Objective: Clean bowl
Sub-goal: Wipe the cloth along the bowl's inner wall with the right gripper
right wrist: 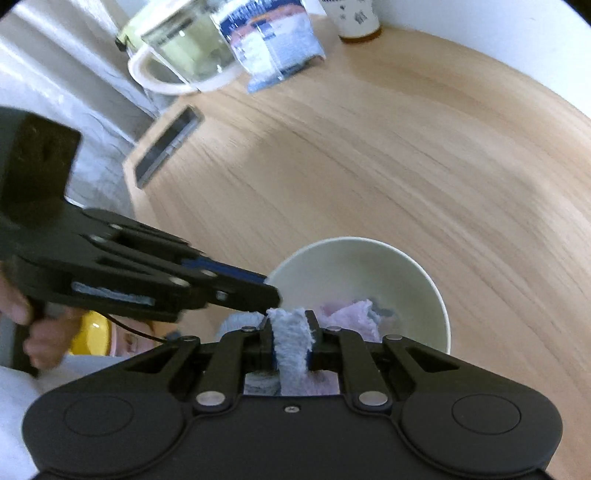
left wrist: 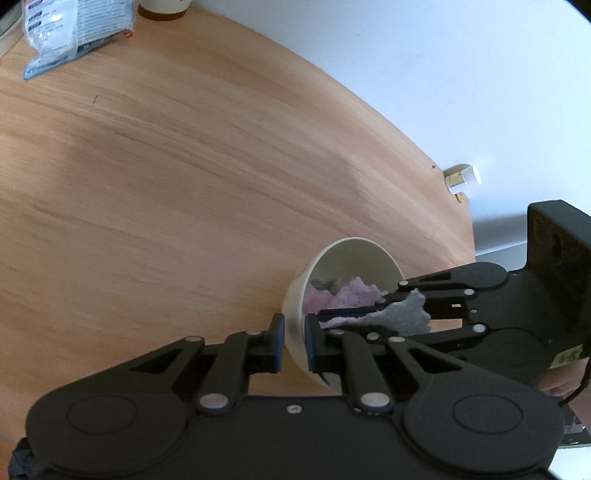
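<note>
A cream bowl (left wrist: 343, 258) is held above the wooden table, tilted. My left gripper (left wrist: 294, 341) is shut on the bowl's near wall, one finger inside and one outside. My right gripper (right wrist: 290, 341) is shut on a grey and pink fluffy cloth (right wrist: 291, 347). Much of the cloth lies bunched inside the bowl (right wrist: 406, 273). In the left wrist view the right gripper (left wrist: 354, 314) reaches in from the right over the rim, with the cloth (left wrist: 402, 314) hanging from it. In the right wrist view the left gripper (right wrist: 271, 291) comes in from the left and grips the rim.
The wooden table (left wrist: 166, 177) spreads under the bowl. A printed bag (left wrist: 70, 33) and a cup (left wrist: 162, 9) stand at its far edge. A glass jug (right wrist: 181, 48) and a dark flat device (right wrist: 166, 144) are by the table's left end. A small white-capped bottle (left wrist: 463, 179) stands at the right edge.
</note>
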`<act>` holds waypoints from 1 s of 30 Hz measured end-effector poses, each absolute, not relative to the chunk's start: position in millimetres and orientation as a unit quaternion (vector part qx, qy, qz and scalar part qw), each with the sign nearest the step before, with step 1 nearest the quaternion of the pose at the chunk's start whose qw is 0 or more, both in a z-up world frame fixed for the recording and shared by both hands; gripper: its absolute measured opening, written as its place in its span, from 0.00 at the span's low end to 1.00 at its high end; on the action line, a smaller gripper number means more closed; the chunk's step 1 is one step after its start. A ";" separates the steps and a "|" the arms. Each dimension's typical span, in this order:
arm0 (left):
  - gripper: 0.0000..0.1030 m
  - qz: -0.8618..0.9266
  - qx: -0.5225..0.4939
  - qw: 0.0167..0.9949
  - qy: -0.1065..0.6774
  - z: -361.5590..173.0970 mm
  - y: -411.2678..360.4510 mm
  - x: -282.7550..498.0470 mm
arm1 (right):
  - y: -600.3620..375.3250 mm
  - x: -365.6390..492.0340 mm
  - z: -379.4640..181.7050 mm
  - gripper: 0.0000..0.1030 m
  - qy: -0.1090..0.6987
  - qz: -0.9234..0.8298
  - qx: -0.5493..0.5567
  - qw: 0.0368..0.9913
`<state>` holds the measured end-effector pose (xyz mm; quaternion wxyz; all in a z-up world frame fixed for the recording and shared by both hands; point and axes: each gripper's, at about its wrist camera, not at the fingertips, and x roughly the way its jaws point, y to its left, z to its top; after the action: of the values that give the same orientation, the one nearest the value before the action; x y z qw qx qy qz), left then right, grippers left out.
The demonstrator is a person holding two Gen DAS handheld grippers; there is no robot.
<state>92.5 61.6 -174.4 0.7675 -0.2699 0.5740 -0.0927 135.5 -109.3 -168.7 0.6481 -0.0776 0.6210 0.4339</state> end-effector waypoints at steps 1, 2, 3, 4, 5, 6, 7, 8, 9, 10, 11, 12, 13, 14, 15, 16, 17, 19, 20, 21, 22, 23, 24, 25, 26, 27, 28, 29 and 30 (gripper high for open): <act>0.11 -0.093 -0.268 0.768 0.574 -174.1 62.3 92.2 | -107.7 135.7 -170.4 0.15 0.620 0.432 -0.085 0.649; 0.11 -0.094 -0.267 0.769 0.573 -173.7 63.1 92.4 | -106.1 135.9 -172.2 0.17 0.620 0.431 -0.093 0.649; 0.11 -0.095 -0.266 0.769 0.573 -173.3 63.9 92.5 | -105.6 136.7 -171.7 0.18 0.617 0.431 -0.098 0.651; 0.11 -0.096 -0.264 0.770 0.573 -172.9 64.6 92.6 | -107.5 138.6 -167.5 0.27 0.611 0.432 -0.103 0.655; 0.11 -0.097 -0.263 0.771 0.573 -172.1 65.6 91.7 | -109.7 140.7 -163.4 0.32 0.605 0.431 -0.108 0.661; 0.11 -0.096 -0.261 0.771 0.572 -170.8 66.4 90.4 | -111.8 142.8 -157.9 0.44 0.597 0.427 -0.113 0.670; 0.11 -0.096 -0.260 0.772 0.572 -170.6 66.2 90.6 | -115.7 146.0 -149.2 0.49 0.584 0.422 -0.115 0.684; 0.11 -0.096 -0.258 0.773 0.572 -170.0 65.9 90.8 | -119.6 148.9 -142.4 0.49 0.577 0.419 -0.111 0.692; 0.12 -0.096 -0.256 0.774 0.571 -169.4 65.7 91.1 | -124.5 152.9 -134.2 0.49 0.577 0.416 -0.100 0.696; 0.12 -0.094 -0.253 0.775 0.571 -168.8 65.7 91.5 | -130.5 158.0 -123.8 0.49 0.577 0.416 -0.080 0.698; 0.13 -0.090 -0.247 0.777 0.571 -168.1 65.1 92.4 | -134.7 160.3 -116.1 0.49 0.576 0.422 -0.064 0.697; 0.13 -0.090 -0.245 0.778 0.571 -167.7 64.0 93.3 | -137.7 161.4 -108.7 0.50 0.573 0.431 -0.053 0.695; 0.13 -0.091 -0.243 0.779 0.571 -166.8 62.8 93.9 | -139.7 161.1 -101.8 0.50 0.571 0.440 -0.050 0.691; 0.13 -0.093 -0.241 0.780 0.571 -166.0 61.8 94.1 | -139.7 158.3 -97.8 0.50 0.571 0.448 -0.063 0.685; 0.13 -0.094 -0.239 0.779 0.572 -165.5 60.9 94.3 | -138.1 155.0 -98.0 0.50 0.574 0.451 -0.078 0.679; 0.13 -0.095 -0.238 0.779 0.573 -165.3 60.5 94.4 | -135.7 151.5 -101.5 0.50 0.582 0.451 -0.094 0.670; 0.13 -0.096 -0.238 0.778 0.573 -165.1 60.2 94.5 | -133.1 148.2 -106.1 0.50 0.590 0.448 -0.107 0.663; 0.13 -0.096 -0.239 0.776 0.576 -165.7 60.9 94.8 | -128.6 140.0 -118.7 0.50 0.600 0.449 -0.119 0.652; 0.13 -0.098 -0.240 0.772 0.580 -167.2 61.6 95.2 | -128.3 137.3 -122.9 0.50 0.602 0.451 -0.119 0.648; 0.13 -0.101 -0.242 0.769 0.583 -168.8 61.8 96.0 | -128.3 135.6 -127.0 0.50 0.604 0.450 -0.119 0.647; 0.13 -0.102 -0.243 0.768 0.584 -169.3 61.3 96.8 | -126.4 134.1 -132.8 0.50 0.606 0.445 -0.120 0.648; 0.13 -0.106 -0.246 0.767 0.583 -169.5 62.1 97.1 | -124.4 133.4 -137.2 0.50 0.606 0.441 -0.123 0.650; 0.13 -0.110 -0.246 0.767 0.582 -169.1 62.3 97.6 | -121.4 132.9 -141.7 0.50 0.607 0.438 -0.126 0.651; 0.13 -0.109 -0.243 0.768 0.582 -168.6 61.6 98.3 | -116.7 132.4 -146.0 0.50 0.608 0.435 -0.131 0.651; 0.13 -0.108 -0.238 0.770 0.582 -168.0 60.8 99.1 | -112.5 132.0 -148.9 0.50 0.607 0.435 -0.136 0.652; 0.13 -0.108 -0.235 0.771 0.582 -167.9 59.9 99.8 | -109.4 131.8 -151.7 0.50 0.605 0.433 -0.143 0.653; 0.13 -0.107 -0.233 0.771 0.583 -167.9 59.0 100.6 | -105.8 131.4 -155.2 0.50 0.600 0.429 -0.159 0.656; 0.13 -0.106 -0.232 0.771 0.583 -168.0 58.6 101.5 | -102.1 130.2 -158.1 0.50 0.595 0.428 -0.178 0.657; 0.13 -0.104 -0.231 0.772 0.583 -167.7 58.8 101.7 | -97.7 128.1 -160.6 0.50 0.588 0.430 -0.198 0.656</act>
<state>101.7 58.8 -167.7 0.7723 -0.2307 0.5827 -0.1039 128.1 -97.7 -160.6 0.6557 -0.1985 0.5878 0.4303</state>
